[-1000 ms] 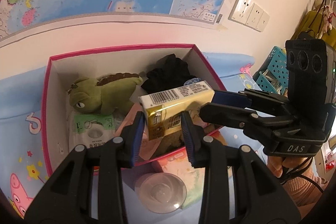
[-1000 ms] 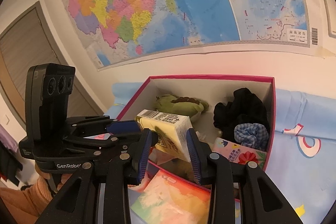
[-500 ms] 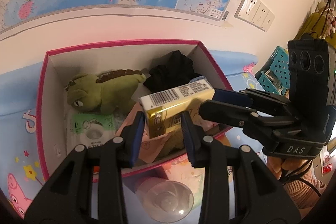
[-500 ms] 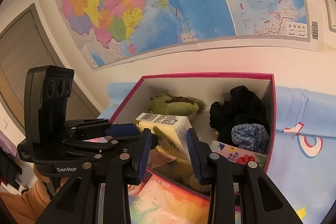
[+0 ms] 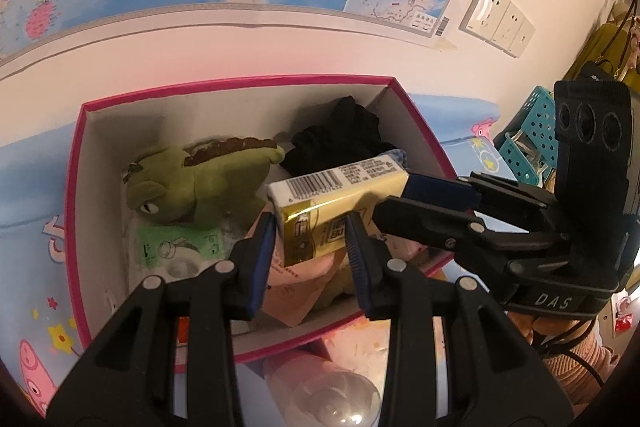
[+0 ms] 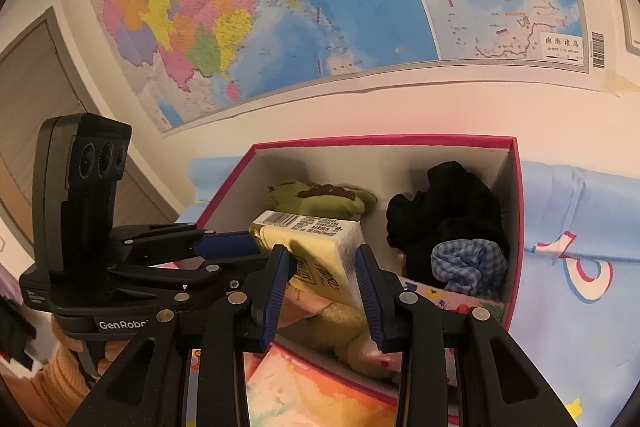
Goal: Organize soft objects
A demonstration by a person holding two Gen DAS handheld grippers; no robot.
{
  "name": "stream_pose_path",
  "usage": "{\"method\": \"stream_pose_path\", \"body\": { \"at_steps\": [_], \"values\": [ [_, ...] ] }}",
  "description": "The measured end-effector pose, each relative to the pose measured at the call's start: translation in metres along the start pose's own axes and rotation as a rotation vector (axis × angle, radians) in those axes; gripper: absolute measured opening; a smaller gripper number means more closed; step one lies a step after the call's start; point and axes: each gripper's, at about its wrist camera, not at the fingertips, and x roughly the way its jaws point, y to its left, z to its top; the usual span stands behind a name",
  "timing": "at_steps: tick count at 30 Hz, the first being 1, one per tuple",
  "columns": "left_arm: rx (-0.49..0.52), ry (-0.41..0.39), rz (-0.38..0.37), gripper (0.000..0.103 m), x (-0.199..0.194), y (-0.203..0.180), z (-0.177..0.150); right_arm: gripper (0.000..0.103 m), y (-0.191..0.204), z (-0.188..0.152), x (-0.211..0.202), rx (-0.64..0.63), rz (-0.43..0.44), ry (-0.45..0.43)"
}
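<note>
A yellow tissue pack (image 5: 332,211) with a barcode is held over the open pink-rimmed box (image 5: 76,187). My left gripper (image 5: 310,247) is shut on its near end, and my right gripper (image 6: 322,269) is shut on its other end (image 6: 320,247). Inside the box lie a green plush dinosaur (image 5: 200,183), black cloth (image 5: 340,139), a blue checked cloth (image 6: 468,263), a wet-wipe pack (image 5: 172,247) and pink packets (image 6: 452,301).
The box stands on a blue cartoon-print cloth (image 6: 580,291) against a wall with a map (image 6: 320,7). A clear dome lid (image 5: 336,403) and a colourful packet (image 6: 296,387) lie in front of the box. Teal baskets (image 5: 532,131) stand at right.
Both grippers have carried the tissue pack forward and a little lower over the box; the box interior now fills more of each view. Both grips stay shut.
</note>
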Motion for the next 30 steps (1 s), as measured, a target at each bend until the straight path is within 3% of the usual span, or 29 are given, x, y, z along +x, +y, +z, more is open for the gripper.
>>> {"method": "stream_pose_path", "body": {
  "at_steps": [7, 12, 23, 27, 30],
  "values": [
    [-0.003, 0.007, 0.003, 0.037, 0.005, 0.002, 0.005, 0.036, 0.000, 0.000, 0.004, -0.006, -0.032, -0.004],
    [-0.026, -0.006, 0.008, 0.037, 0.002, 0.008, 0.005, 0.044, -0.005, 0.000, 0.006, 0.013, -0.041, -0.018],
    [-0.002, -0.083, 0.040, 0.037, -0.028, 0.008, -0.014, 0.045, -0.001, -0.007, -0.002, -0.024, -0.051, -0.020],
    [0.006, -0.143, 0.057, 0.055, -0.048, 0.005, -0.027, 0.046, 0.007, -0.013, -0.015, -0.056, -0.038, -0.035],
    [0.016, -0.193, 0.075, 0.058, -0.066, 0.000, -0.039, 0.055, 0.017, -0.020, -0.029, -0.091, -0.030, -0.056]
  ]
}}
